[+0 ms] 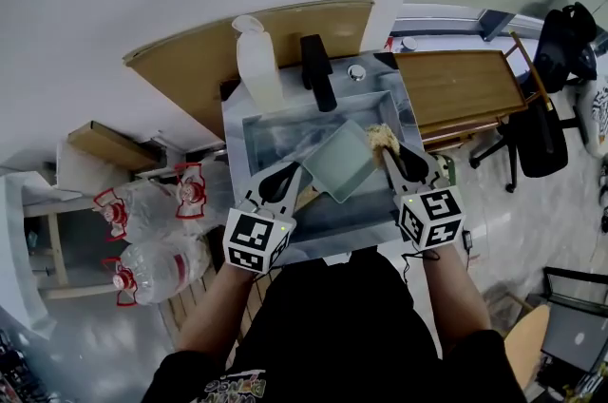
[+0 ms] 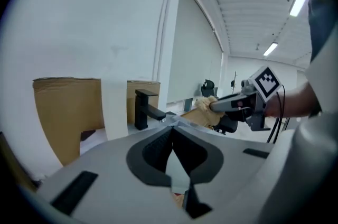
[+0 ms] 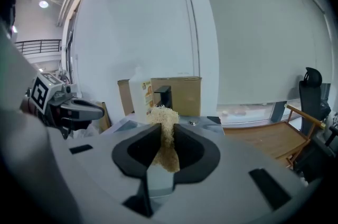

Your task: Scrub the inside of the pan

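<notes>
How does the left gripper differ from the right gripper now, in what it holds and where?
The left gripper is shut on the left corner of the pale pan; the right gripper is shut on a tan sponge. The left gripper is at the pan's left, the right gripper at its right edge. Both are over the sink.

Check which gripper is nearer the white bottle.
Left. The left gripper is in front of the white bottle; the right gripper is off at the sink's right.

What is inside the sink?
A tilted pale green pan, gripped by the left gripper; the right gripper holds a scrubber at its edge. The pan hides much of the sink floor.
</notes>
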Demonstrator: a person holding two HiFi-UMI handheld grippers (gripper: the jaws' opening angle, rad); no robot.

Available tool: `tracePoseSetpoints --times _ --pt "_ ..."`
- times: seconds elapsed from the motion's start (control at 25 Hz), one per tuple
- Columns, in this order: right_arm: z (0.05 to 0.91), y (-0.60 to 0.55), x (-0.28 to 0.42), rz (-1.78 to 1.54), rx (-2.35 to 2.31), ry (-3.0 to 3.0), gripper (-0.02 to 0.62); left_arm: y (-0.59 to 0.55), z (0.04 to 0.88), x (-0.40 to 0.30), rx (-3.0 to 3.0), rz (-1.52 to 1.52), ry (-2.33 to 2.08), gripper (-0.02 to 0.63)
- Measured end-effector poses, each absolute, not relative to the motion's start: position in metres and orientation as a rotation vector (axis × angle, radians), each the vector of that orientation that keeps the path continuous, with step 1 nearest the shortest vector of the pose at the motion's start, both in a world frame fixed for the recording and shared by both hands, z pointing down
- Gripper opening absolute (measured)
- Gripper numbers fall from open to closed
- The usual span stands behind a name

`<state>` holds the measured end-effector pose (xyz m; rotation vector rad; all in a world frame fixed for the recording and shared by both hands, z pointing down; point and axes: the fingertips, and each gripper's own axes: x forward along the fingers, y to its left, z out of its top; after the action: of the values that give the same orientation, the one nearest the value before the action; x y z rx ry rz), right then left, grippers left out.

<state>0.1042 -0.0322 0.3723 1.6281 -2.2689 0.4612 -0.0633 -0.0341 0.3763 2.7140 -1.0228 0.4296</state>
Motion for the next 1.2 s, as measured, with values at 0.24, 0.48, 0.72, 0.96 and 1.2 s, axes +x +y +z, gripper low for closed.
tracePoseSetpoints --times 0.24,0.48,0.72,0.96,1.2 --pt "0.362 -0.01 0.093 0.437 1.622 -2.302 0.08 -0.025 0.358 -0.081 2.701 0.343 -1.043 0.008" --pt "0.366 0.009 0.086 0.451 1.551 -2.347 0.08 -0.006 0.352 -0.088 2.681 0.316 -1.099 0.008" --pt "0.371 0.034 0.09 0.469 1.444 -2.414 0.08 0.032 0.354 -0.074 2.67 0.373 -1.162 0.008" --pt "0.369 0.064 0.103 0.484 1.359 -2.493 0.08 0.077 0.356 -0.042 2.65 0.385 -1.213 0.008" --pt "0.364 0.097 0.121 0.484 1.305 -2.547 0.08 0.121 0.353 -0.01 2.64 0.382 -1.262 0.008"
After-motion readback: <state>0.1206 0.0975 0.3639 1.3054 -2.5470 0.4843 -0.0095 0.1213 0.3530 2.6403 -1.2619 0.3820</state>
